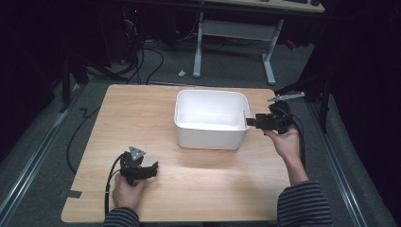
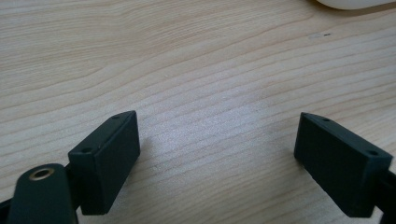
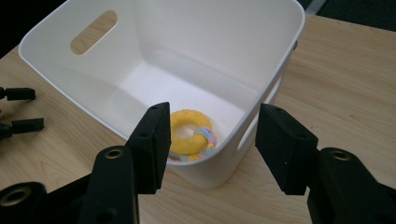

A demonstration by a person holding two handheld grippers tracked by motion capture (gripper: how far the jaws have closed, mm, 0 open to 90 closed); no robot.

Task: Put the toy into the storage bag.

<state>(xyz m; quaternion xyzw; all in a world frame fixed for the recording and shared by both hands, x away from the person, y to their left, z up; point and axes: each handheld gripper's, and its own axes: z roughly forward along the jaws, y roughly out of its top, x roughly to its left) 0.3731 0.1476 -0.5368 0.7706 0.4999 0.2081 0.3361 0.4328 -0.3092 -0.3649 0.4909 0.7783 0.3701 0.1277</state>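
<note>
A white plastic bin (image 1: 210, 136) with handle slots stands on the wooden table (image 1: 213, 189), right of centre. In the right gripper view a yellow ring toy (image 3: 187, 135) with a pastel band lies on the floor of the bin (image 3: 210, 42), at its near corner. My right gripper (image 1: 249, 121) hovers at the bin's right rim and points into it. Its jaws stand open over that corner with nothing pressed between them (image 3: 212, 121). My left gripper (image 1: 153, 168) rests low near the table's front left, open over bare wood (image 2: 217, 126).
Dark floor with cables surrounds the table, and a white desk frame (image 1: 234, 42) stands behind it. The left gripper's two jaw tips (image 3: 21, 109) show at the left edge of the right gripper view. The bin's rounded edge (image 2: 355, 3) shows at the top right of the left gripper view.
</note>
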